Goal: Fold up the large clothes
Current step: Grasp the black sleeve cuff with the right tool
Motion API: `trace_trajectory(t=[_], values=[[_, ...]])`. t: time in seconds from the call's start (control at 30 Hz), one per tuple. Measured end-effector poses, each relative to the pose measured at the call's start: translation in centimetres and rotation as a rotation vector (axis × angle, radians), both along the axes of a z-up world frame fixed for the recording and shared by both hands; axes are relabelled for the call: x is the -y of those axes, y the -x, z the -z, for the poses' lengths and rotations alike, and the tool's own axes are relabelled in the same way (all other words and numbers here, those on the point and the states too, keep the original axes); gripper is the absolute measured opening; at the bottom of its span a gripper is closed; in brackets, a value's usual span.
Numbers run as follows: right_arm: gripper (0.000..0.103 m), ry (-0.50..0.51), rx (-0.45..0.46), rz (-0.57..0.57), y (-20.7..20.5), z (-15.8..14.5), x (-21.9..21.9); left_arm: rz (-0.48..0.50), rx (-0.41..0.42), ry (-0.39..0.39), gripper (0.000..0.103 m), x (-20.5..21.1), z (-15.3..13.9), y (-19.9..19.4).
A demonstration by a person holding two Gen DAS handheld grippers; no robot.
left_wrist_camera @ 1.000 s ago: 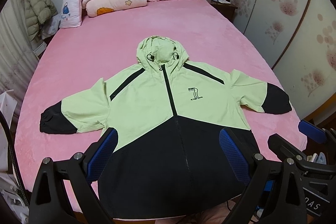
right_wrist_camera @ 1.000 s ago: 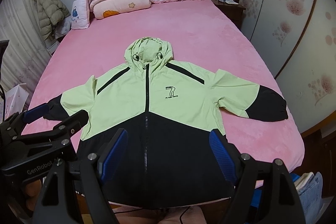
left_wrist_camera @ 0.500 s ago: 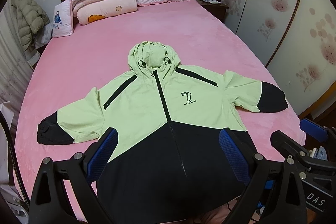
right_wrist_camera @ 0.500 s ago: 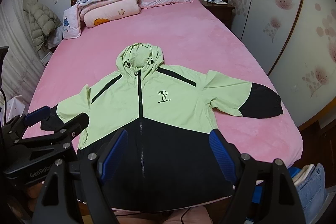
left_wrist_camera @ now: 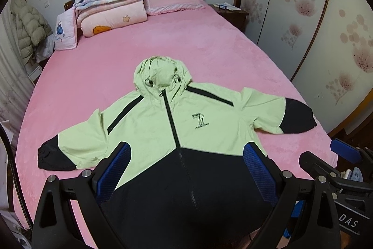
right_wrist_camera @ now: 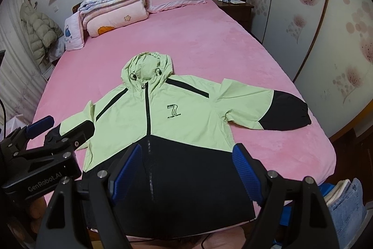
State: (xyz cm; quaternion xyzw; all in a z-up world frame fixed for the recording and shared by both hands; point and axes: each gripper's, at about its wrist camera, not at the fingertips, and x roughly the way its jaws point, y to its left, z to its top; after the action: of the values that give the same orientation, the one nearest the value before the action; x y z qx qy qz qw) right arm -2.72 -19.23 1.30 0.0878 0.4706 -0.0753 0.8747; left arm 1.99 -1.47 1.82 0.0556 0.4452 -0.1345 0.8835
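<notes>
you are at the very start of the folding; as far as the pictures show, no fold is made yet. the jacket (left_wrist_camera: 177, 132) lies flat on the pink bed (left_wrist_camera: 209, 43), front side up, zipper closed, with the hood (left_wrist_camera: 160, 74) toward the headboard and the black hem at the near edge of the bed, just under your tongs. both sleeves are spread out to the sides: the left sleeve (left_wrist_camera: 70, 146) ends in a black cuff near the left edge of the bed, and the right sleeve (right_wrist_camera: 268, 109) reaches toward the right edge. the body looks rather smooth, only small wrinkles near the armpits.

your left tongs (left_wrist_camera: 186, 169) are released, the blue pads stand wide apart with nothing between them, and they hang above the black lower part of the jacket without touching it. your right tongs (right_wrist_camera: 186, 172) are the same: wide apart, empty, above the hem area. in the right wrist view the left tongs appear beside the left sleeve, but i cannot tell if they touch the cloth.

so the spreading seems done, and all the folding is left. i judge that the sleeves must come in over the chest first, then the sides, then the hem up toward the hood. the folded blankets (left_wrist_camera: 109, 6) and the pillow (left_wrist_camera: 174, 1) at the head of the bed are well apart from the jacket and should not disturb you.
</notes>
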Motion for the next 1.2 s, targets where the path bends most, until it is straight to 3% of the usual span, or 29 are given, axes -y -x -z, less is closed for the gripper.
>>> trace_trajectory(t=[0.3, 0.63, 0.83, 0.97, 1.2], values=[[0.081, -0.055, 0.016, -0.005, -1.8, 0.9, 8.4, -0.011, 0.041, 0.044, 0.096, 7.8, -1.0, -2.1], [0.081, -0.159, 0.018, 0.044, -4.8, 2.8, 24.9, -0.014, 0.019, -0.053, 0.096, 22.4, 0.4, -5.6], [0.081, -0.235, -0.044, 0.104, -5.6, 8.4, 34.4, 0.002, -0.04, -0.029, 0.096, 28.1, 3.2, -7.2], [0.081, -0.25, -0.099, 0.156, -5.7, 13.4, 40.3, 0.031, -0.07, -0.083, 0.096, 31.2, 6.1, -8.6], [0.081, -0.253, -0.226, 0.206, -7.1, 21.7, 47.3, 0.009, -0.165, -0.075, 0.096, 34.9, 12.1, -11.0]])
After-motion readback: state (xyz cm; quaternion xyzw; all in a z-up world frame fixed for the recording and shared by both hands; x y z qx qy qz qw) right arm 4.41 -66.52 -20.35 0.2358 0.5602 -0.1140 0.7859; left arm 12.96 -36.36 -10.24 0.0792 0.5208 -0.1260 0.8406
